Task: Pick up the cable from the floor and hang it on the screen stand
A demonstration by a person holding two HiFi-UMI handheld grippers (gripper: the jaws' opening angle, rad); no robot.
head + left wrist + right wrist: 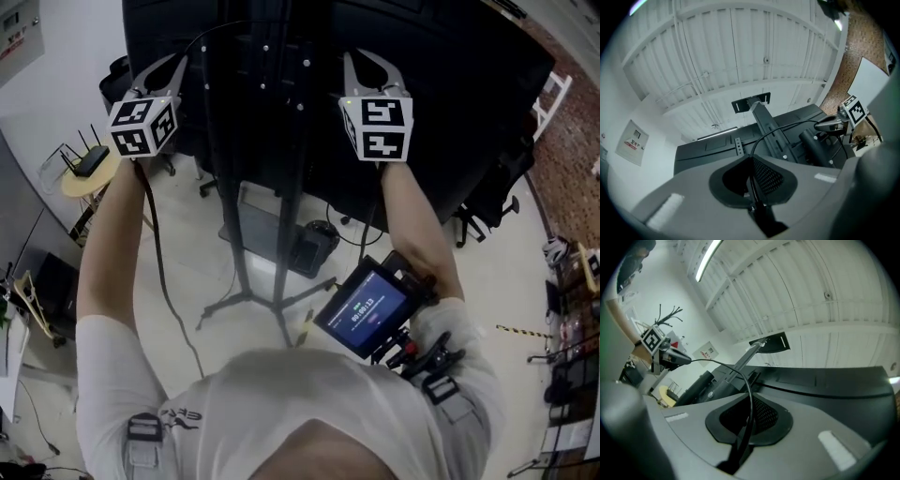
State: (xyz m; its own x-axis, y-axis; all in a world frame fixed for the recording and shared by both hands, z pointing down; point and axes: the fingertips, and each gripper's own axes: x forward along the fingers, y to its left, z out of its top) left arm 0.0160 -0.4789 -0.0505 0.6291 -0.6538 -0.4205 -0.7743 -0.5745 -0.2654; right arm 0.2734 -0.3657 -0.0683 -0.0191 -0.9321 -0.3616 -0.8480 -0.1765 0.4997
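Observation:
A thin black cable arches between my two raised grippers, in front of the back of the big black screen on its black stand. My left gripper is shut on the cable. A long tail hangs from it toward the floor. My right gripper is shut on the cable too. Across the stand's column, the left gripper view shows the right gripper. The left gripper appears at the cable's far end in the right gripper view.
The stand's legs spread over the white floor, with a black box by them. A round yellow table with a router stands at the left. Office chairs are at the right. A small display hangs at the person's chest.

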